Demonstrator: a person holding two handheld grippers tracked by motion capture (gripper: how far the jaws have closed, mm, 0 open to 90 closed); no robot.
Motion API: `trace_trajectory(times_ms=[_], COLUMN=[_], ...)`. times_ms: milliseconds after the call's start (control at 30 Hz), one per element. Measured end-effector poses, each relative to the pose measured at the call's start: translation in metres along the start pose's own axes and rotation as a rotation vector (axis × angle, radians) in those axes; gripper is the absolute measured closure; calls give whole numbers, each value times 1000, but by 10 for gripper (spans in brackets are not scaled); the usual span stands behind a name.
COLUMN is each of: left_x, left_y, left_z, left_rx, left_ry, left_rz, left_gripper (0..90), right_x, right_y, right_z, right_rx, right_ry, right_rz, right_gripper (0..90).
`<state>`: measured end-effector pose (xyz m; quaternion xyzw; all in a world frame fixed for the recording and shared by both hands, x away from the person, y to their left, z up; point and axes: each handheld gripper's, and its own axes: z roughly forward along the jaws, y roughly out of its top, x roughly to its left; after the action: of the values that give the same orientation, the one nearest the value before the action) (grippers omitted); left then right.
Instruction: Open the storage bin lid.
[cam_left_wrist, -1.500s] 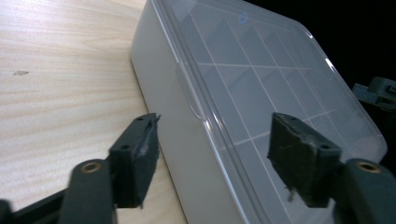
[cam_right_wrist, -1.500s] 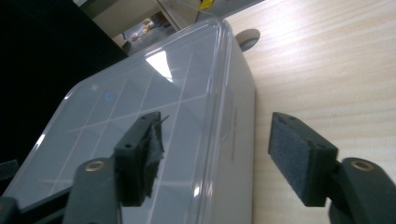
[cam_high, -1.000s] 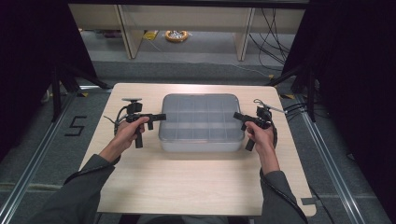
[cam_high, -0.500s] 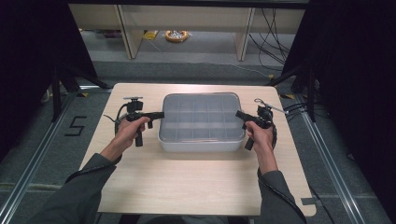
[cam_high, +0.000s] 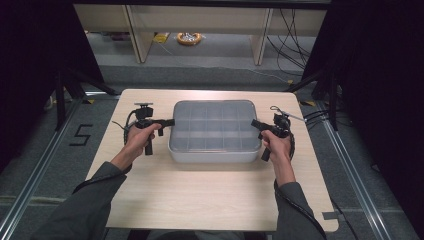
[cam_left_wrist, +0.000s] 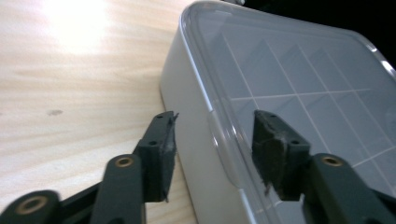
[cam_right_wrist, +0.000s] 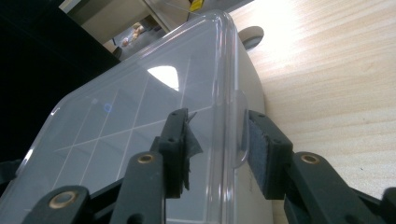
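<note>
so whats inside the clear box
Through the clear lid of the box only a grid of dividers shows, compartments looking bare. The frosted walls hide the lower parts.

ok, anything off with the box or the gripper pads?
Yes: the pads on the right gripper look frayed, with torn edges. The compartment box sits square on the table, its clear lid on, nothing spilled.

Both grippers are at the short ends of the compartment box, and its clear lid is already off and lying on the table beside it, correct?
Not quite. The clear lid is on the compartment box, not off beside it; the left gripper view shows its rim over the box wall. The rest holds: the left gripper and right gripper sit at the box's short ends, jaws straddling the lid's edge tabs.
</note>
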<state>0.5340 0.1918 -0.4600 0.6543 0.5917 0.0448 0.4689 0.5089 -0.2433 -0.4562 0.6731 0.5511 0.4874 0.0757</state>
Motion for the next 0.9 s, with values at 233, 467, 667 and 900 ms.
trace_trajectory(times_ms=[233,467,667,900], left_x=[-8,-15,-21,-28], left_y=[-1,0,2,4], left_z=[6,-3,-12,-25], left_rx=[21,-15,-59,-98], left_ry=[-31,-31,-25,-42], left_rz=[-23,-23,-34,-31], left_gripper=[557,602,628,653], right_x=[0,3,9,15], right_y=[-2,1,3,7], right_z=[1,-6,-15,-26], right_rx=[-25,-56,-81,-100], right_ry=[2,9,20,40], right_rz=[-13,-19,-40,-30], right_gripper=[621,637,644,646])
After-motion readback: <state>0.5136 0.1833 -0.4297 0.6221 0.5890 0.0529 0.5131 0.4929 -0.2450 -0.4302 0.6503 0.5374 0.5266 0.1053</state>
